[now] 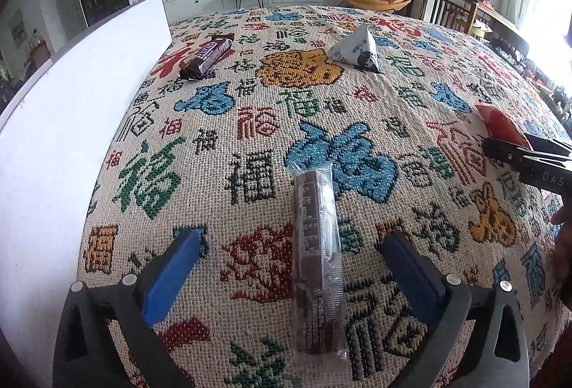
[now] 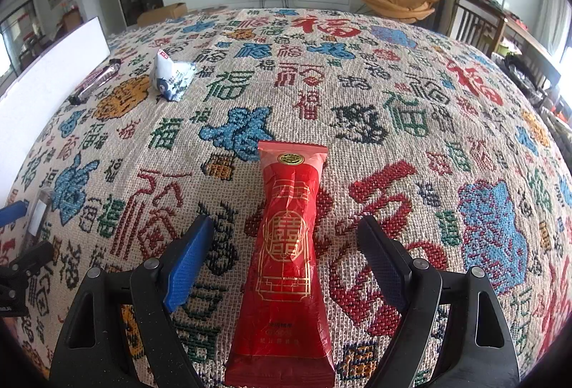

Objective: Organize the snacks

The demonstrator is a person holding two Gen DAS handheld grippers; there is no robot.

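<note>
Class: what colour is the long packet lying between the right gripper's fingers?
Red with gold designs; the right wrist view shows it best.

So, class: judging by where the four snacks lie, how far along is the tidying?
Nothing looks grouped yet. The brown bar lies between the open left gripper, and the red packet between the open right gripper; neither is gripped. The chocolate bar and the white triangular packet lie apart further back, untouched.

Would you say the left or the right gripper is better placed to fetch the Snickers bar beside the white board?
Left, probably: the Snickers bar lies nearer the left gripper, whose jaws are open.
</note>
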